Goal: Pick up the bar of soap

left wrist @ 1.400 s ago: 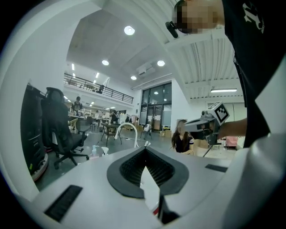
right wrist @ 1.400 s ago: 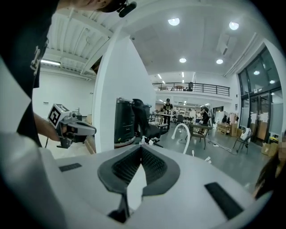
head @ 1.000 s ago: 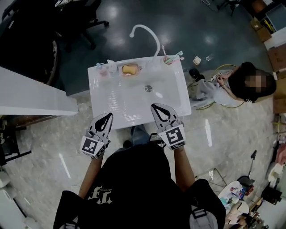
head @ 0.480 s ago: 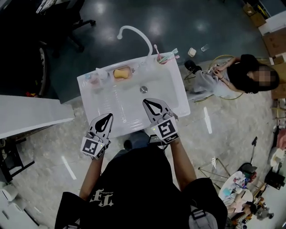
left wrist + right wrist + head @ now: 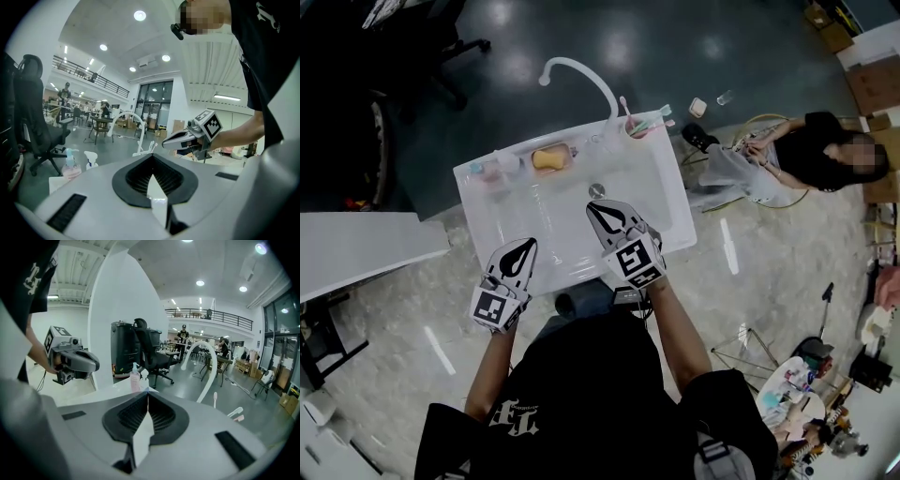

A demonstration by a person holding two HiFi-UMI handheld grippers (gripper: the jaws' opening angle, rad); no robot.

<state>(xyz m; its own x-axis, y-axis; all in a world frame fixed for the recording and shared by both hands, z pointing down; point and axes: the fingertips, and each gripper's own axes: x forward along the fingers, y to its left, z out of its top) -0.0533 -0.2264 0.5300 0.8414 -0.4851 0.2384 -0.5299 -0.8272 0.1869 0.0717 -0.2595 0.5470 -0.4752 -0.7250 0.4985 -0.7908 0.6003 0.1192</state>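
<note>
Soap [image 5: 547,158] sits untouched at the back rim of the sink [image 5: 670,214]. We hold both grippers closed and empty, right gripper [image 5: 593,208] over the basin, left gripper [image 5: 525,244] at the front edge; reaching and grasping remain.

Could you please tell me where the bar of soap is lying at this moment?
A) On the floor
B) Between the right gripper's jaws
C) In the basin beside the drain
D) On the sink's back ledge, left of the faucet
D: the head view shows the orange bar of soap on the back ledge of the sink, left of the faucet.
</note>
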